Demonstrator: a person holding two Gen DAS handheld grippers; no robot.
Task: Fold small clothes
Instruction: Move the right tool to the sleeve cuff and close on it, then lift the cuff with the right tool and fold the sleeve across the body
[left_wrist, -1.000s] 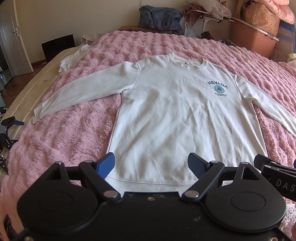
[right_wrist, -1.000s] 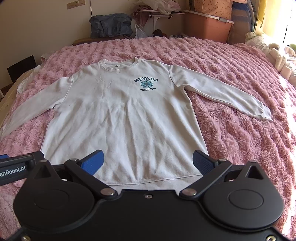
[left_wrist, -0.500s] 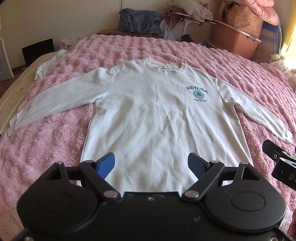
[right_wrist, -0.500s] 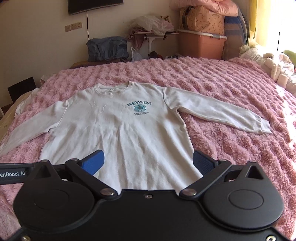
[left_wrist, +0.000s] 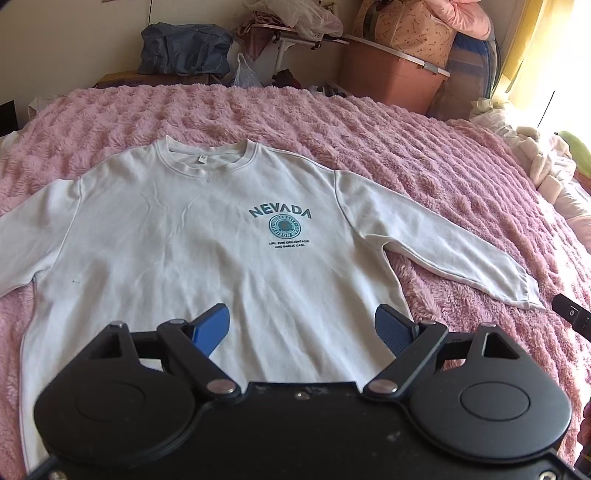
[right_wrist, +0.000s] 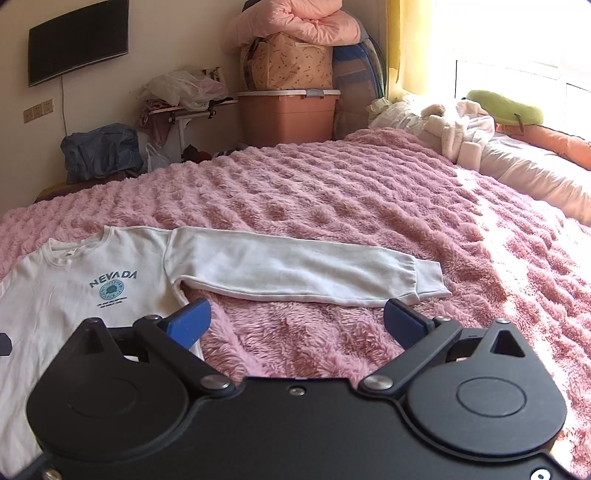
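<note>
White sweatshirt (left_wrist: 192, 240) lies flat, face up, mid-frame on the pink bed (left_wrist: 424, 158). Left tongs (left_wrist: 302, 326) and right tongs (right_wrist: 295, 321) — both spread apart, empty, apparently hovering above it.

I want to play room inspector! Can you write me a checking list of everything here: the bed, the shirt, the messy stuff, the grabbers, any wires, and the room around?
Surface: pink fluffy blanket covering the bed.
Job's things: white sweatshirt printed NEVADA, lying flat face up, sleeves spread, not yet folded; right sleeve stretched sideways.
Clutter: plush toys and pillows at the bed's window side.
Grippers: left hand-held gripper open over the sweatshirt's body; right hand-held gripper open, near the right sleeve, holding nothing.
Cables: one wire hanging below the wall TV.
Surroundings: orange storage bin, blue bag, bright window.
</note>
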